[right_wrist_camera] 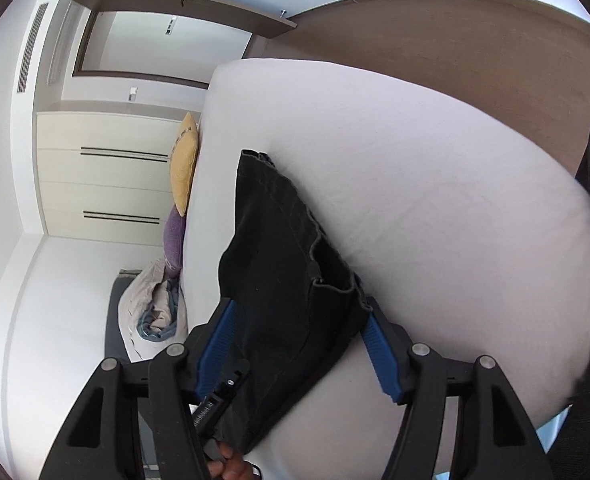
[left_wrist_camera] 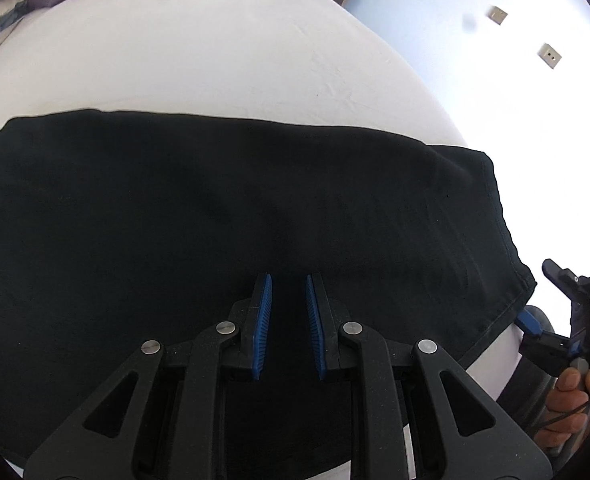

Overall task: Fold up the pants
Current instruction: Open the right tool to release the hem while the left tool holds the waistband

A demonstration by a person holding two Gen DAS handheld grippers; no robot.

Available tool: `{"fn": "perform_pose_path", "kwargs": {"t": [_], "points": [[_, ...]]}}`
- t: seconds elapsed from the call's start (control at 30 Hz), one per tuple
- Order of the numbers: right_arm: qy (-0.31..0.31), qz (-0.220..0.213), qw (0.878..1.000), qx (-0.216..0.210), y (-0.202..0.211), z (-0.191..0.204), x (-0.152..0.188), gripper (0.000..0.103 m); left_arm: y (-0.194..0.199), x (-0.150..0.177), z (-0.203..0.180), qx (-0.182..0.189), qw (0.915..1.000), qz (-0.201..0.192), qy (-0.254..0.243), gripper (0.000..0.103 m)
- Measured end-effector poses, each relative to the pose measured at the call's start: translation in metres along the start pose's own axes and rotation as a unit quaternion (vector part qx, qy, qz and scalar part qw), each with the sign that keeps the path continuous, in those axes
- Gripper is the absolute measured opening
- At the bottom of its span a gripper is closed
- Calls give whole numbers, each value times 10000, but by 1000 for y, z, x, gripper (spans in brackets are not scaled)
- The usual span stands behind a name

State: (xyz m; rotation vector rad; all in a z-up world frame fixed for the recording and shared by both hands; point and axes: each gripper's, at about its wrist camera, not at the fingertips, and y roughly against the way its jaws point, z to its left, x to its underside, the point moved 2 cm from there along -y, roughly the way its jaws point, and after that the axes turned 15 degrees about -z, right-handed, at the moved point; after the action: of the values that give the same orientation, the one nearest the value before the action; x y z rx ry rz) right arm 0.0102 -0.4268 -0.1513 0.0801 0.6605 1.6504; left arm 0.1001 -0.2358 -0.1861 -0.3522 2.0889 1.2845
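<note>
Black pants (left_wrist_camera: pixel 215 220) lie spread flat across a white bed (left_wrist_camera: pixel 199 52). My left gripper (left_wrist_camera: pixel 289 284) hovers over their near middle, jaws a narrow gap apart, nothing between them. My right gripper (left_wrist_camera: pixel 535 320) shows at the pants' right hem in the left wrist view. In the right wrist view the pants (right_wrist_camera: pixel 283 264) run away from me over the bed (right_wrist_camera: pixel 455 208), and my right gripper (right_wrist_camera: pixel 299 312) is wide open with the hem edge lying between its blue pads (right_wrist_camera: pixel 381 348), not clamped.
A yellow pillow (right_wrist_camera: pixel 185 164), a purple pillow (right_wrist_camera: pixel 173 240) and a bundled duvet (right_wrist_camera: pixel 155 312) sit at the bed's far end. A cream drawer unit (right_wrist_camera: pixel 107 176) stands beyond. The wooden headboard panel (right_wrist_camera: pixel 475 48) runs along the bed's other side.
</note>
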Motion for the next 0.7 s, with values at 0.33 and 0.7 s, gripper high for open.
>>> {"fn": "perform_pose_path", "kwargs": {"t": [0.33,0.7], "points": [[108,-19,9998,164,-23,5,-2,14,-19,6,-17,-178,9996,44,-227,17],[1952,-247,9804,142,-19,80,21,12,-4,9,4,50,10000,-50,2,17]]}}
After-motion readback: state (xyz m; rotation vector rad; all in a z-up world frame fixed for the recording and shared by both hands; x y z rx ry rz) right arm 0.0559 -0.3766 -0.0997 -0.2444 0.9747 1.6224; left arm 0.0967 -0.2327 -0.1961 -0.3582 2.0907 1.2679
